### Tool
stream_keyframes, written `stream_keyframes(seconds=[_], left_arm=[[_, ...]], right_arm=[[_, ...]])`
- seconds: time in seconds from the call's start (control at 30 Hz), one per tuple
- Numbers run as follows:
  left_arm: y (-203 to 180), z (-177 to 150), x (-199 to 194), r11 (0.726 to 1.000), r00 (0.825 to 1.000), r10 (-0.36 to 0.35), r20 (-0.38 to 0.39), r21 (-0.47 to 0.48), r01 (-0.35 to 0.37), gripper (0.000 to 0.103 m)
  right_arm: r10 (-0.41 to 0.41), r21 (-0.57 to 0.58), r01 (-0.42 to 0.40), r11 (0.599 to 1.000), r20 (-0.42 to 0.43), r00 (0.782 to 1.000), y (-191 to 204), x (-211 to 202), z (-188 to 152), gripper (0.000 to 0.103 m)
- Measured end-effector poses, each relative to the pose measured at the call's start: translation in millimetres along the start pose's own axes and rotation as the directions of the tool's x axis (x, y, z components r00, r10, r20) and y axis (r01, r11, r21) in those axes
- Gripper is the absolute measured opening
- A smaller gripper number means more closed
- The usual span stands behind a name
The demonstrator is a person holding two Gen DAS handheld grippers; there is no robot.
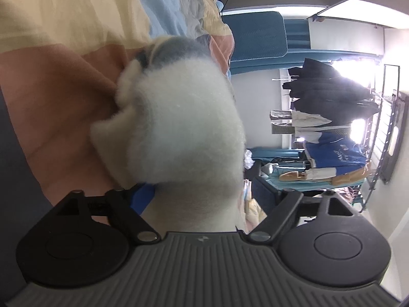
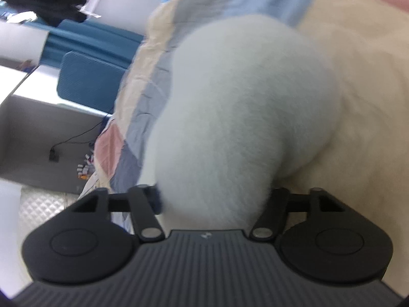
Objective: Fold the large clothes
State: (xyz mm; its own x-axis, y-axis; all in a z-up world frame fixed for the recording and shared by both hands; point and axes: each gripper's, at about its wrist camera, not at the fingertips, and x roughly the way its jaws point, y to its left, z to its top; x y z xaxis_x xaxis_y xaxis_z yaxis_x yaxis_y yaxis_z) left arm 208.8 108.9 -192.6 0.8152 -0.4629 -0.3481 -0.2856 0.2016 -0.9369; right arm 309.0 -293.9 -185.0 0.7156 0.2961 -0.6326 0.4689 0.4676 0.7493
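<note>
Between each hand-held gripper's spread arms bunches white fleece garment [image 1: 184, 117].

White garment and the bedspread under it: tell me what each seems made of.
White garment: looks like fleece or plush, matte, with a fuzzy nap and soft blurred edges. Bedspread: seems a thin woven cloth, perhaps cotton, matte, in pink, cream and blue patches, with fine creases. Neither can be told for sure.

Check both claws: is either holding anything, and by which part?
Thick white fleece garment fills the gap of the left claw and of the right claw. The fingertips are buried, so grip and held part cannot be told.
</note>
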Motion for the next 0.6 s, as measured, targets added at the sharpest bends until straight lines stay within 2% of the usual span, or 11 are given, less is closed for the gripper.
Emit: stream_keyframes(seconds=[0.13,0.23,0.33,0.47,0.5,0.57,0.6], left_arm=[[5.2,2.1,2.1,0.999,1.0,-0.006,0.0,-0.037,0.006,0.096],[14.9,5.8,7.1,0.995,1.0,-0.018,0.0,-0.097,0.018,0.097],[25.9,11.7,10.8,0.986,0.999,-0.04,0.008,-0.159,0.04,0.097],[23.9,13.8,17.4,0.99,1.0,-0.018,0.017,-0.138,0.02,0.096],[21.4,12.9,18.9,0.993,1.0,-0.009,0.022,-0.119,0.012,0.094],[15.3,10.4,20.1,0.998,0.999,0.035,0.035,-0.06,-0.033,0.083],[11.4,8.4,21.2,0.997,0.996,0.073,0.041,-0.021,-0.072,0.071]], right_arm=[[0.065,-0.096,-0.062,0.993,0.029,0.997,8.9,-14.6,-4.5,0.055],[0.102,-0.176,-0.092,0.98,0.048,0.994,14.5,-25.5,-10.7,0.055],[0.108,-0.225,-0.093,0.97,0.056,0.993,13.9,-33.4,-16.1,0.055],[0.087,-0.24,-0.072,0.968,0.052,0.995,6.7,-32.6,-15.2,0.055],[0.081,-0.236,-0.067,0.969,0.051,0.995,6.7,-30.8,-14.9,0.055],[0.06,-0.249,-0.047,0.967,0.044,0.997,3.1,-30.8,-15.1,0.055],[0.046,-0.255,-0.034,0.966,0.042,0.998,2.2,-30.9,-15.0,0.055]])
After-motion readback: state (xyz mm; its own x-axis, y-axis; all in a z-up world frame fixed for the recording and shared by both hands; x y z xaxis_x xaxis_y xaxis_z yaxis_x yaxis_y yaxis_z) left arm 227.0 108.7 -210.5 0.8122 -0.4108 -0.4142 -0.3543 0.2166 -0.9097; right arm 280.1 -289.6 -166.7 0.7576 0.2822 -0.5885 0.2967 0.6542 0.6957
